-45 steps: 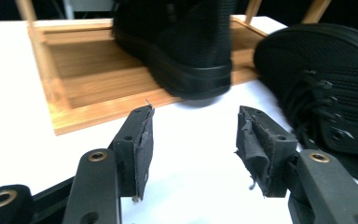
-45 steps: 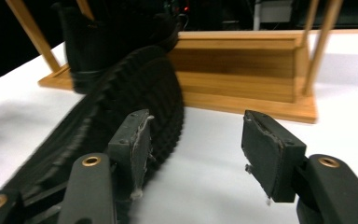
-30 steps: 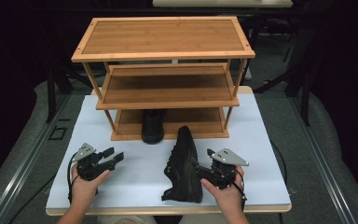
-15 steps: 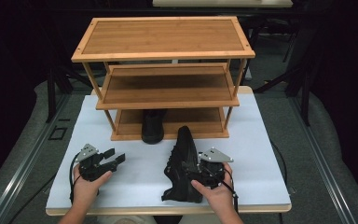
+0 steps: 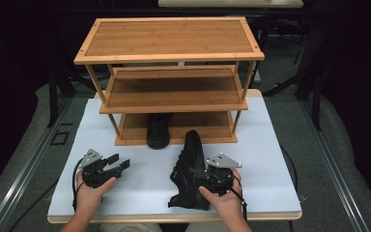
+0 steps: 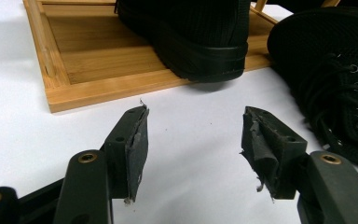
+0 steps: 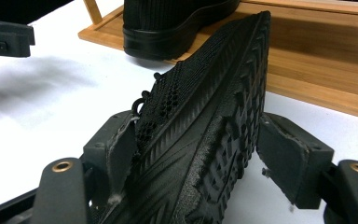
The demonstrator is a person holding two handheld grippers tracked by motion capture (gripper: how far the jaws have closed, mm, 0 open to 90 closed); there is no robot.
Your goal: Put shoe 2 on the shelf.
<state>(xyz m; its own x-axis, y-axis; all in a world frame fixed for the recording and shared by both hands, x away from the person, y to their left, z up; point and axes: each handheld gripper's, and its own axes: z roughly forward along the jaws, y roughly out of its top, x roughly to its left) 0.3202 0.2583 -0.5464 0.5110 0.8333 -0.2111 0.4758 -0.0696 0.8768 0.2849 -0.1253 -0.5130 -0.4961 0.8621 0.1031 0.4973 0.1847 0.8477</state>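
On white table (image 5: pixel 280 159), near right of centre: black shoe (image 5: pixel 191 169), tipped on its side, long axis near-to-far, toe toward bamboo rack (image 5: pixel 174 92). Right gripper (image 5: pixel 211 175) straddling shoe, sole between jaws; full clamp not discernible. Left gripper (image 5: pixel 117 164) near left, jaws apart, empty. Second shoe (image 5: pixel 158 130) on lowest shelf.

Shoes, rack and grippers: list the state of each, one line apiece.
Left gripper: open, holding nothing, low over the table.
Right gripper: jaws either side of the tipped shoe, one pad touching the upper; full clamp cannot be told.
Tipped shoe: on its side on the white table, sole toward the right gripper.
Second shoe: upright on the rack's bottom shelf.
Rack: standing, top and middle shelves bare.
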